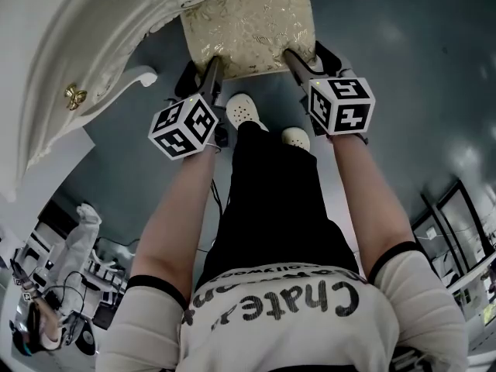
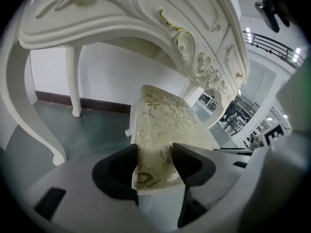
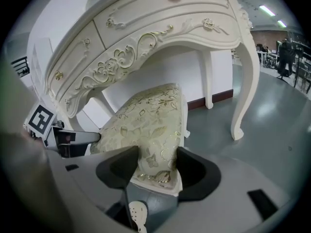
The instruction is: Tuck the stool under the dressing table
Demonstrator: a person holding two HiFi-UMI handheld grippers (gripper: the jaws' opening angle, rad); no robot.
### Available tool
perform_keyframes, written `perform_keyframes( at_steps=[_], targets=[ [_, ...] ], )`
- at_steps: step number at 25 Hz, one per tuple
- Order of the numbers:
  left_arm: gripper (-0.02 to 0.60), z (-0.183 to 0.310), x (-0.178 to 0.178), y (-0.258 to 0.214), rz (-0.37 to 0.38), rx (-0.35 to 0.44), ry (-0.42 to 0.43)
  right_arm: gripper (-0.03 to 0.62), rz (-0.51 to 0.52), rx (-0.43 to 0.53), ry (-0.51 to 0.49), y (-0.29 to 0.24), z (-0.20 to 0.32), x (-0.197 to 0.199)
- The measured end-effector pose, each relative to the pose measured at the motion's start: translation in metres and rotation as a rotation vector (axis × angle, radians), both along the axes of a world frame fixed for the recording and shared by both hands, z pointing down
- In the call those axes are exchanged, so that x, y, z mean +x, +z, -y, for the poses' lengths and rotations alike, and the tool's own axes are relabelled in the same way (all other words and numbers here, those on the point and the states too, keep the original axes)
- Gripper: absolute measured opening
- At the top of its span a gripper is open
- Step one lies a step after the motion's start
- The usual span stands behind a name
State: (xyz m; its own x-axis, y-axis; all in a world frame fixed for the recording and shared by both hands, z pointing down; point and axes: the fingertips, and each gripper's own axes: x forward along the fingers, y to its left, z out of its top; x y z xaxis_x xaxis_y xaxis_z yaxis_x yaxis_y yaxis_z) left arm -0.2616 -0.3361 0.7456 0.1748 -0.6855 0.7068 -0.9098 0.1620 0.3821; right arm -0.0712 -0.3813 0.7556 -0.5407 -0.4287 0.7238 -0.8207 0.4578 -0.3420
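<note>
The stool (image 1: 248, 22) has a gold-patterned cushion seat and stands on the grey floor, its far end under the white carved dressing table (image 1: 85, 45). My left gripper (image 1: 211, 70) is shut on the seat's near left corner, my right gripper (image 1: 299, 60) on its near right corner. In the left gripper view the cushion (image 2: 165, 115) fills the gap between the jaws of the left gripper (image 2: 154, 165), with the table's apron (image 2: 146, 13) arching over it. In the right gripper view the right gripper (image 3: 156, 166) clamps the cushion corner (image 3: 150, 120) below the table's drawers (image 3: 160, 13).
Curved white table legs (image 2: 29, 125) (image 3: 243, 81) flank the stool on both sides. A white wall with dark skirting (image 2: 48, 97) is behind the table. The person's white shoes (image 1: 244, 112) stand just behind the stool. Another person with equipment (image 1: 74, 246) is at lower left.
</note>
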Motion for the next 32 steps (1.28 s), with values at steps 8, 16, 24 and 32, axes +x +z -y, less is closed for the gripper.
perform_keyframes(
  at_steps=[8,16,24,32],
  targets=[
    [0.236,0.032,-0.030,-0.006,0.045,0.108,-0.055,0.264,0.053,0.094,-0.002,-0.006,0.040,-0.030],
    [0.236,0.060,-0.043,-0.012,0.061,0.268,-0.131,0.262,0.131,0.205,-0.023,-0.012,0.078,-0.045],
    [0.238,0.082,-0.063,-0.011,0.103,0.427,-0.172,0.262,0.203,0.307,-0.045,-0.010,0.109,-0.066],
    [0.244,0.115,-0.081,-0.014,0.139,0.570,-0.170,0.262,0.296,0.445,-0.035,-0.015,0.148,-0.086]
  ],
)
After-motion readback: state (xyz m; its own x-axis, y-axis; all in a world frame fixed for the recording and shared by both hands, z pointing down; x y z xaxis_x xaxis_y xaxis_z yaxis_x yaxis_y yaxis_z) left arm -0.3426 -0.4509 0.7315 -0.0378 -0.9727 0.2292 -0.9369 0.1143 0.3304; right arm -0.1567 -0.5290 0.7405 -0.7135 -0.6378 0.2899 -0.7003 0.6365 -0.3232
